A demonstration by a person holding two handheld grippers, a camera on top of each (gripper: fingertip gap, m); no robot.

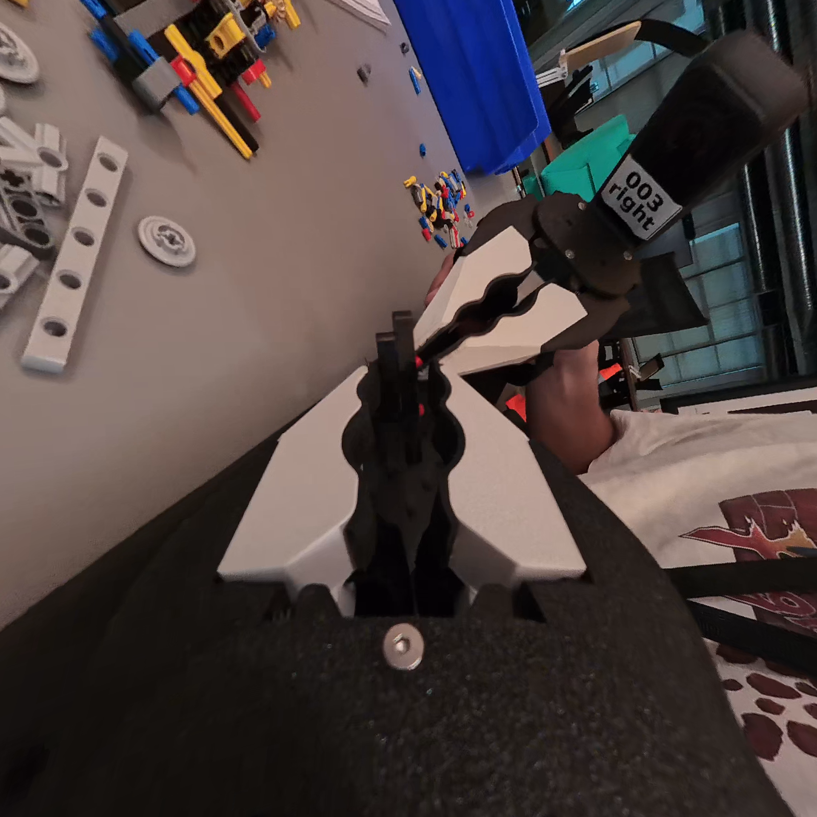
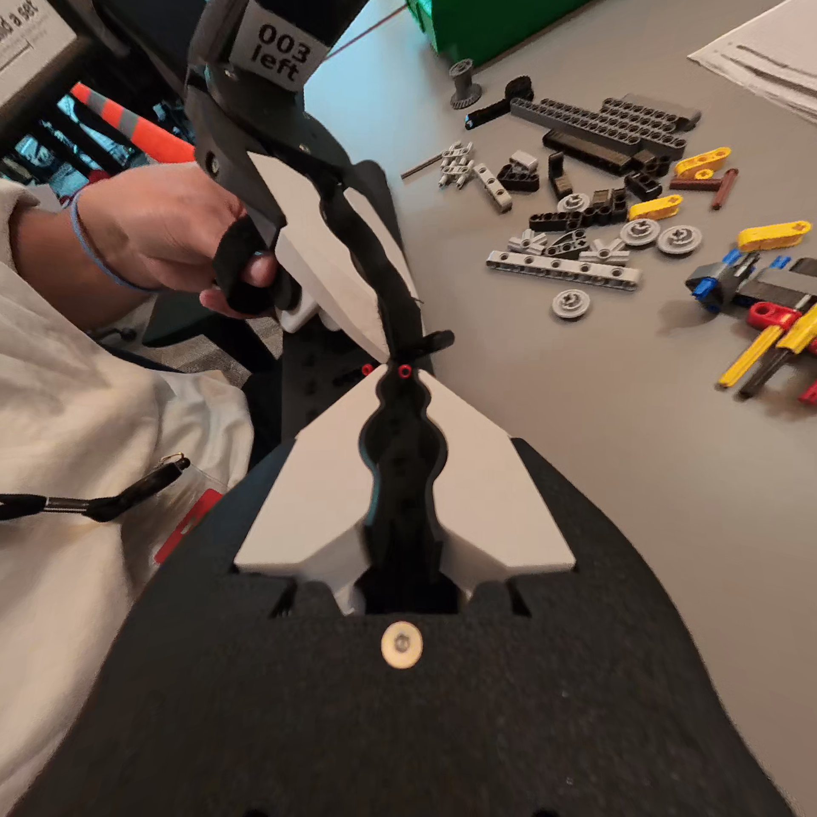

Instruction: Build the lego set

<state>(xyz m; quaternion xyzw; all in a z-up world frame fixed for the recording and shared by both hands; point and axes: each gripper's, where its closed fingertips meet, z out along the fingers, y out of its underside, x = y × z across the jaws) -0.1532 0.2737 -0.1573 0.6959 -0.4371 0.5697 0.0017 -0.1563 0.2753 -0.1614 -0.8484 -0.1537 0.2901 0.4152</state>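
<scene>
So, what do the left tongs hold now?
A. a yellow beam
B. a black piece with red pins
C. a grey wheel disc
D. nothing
B: the left tongs are closed on a black piece with red pins, and the right tongs meet it at the tip.

1. Grey table (image 2: 597, 464): work surface in both views.
2. Blue plastic bin (image 1: 477, 84): on the table's far side, left wrist view.
3. Green box (image 2: 482, 22): at the table's far edge, right wrist view.
4. Printed paper sheets (image 2: 769, 57): on the table, top right corner.
5. Orange and grey striped bar (image 2: 128, 126): background, beyond the table.
</scene>
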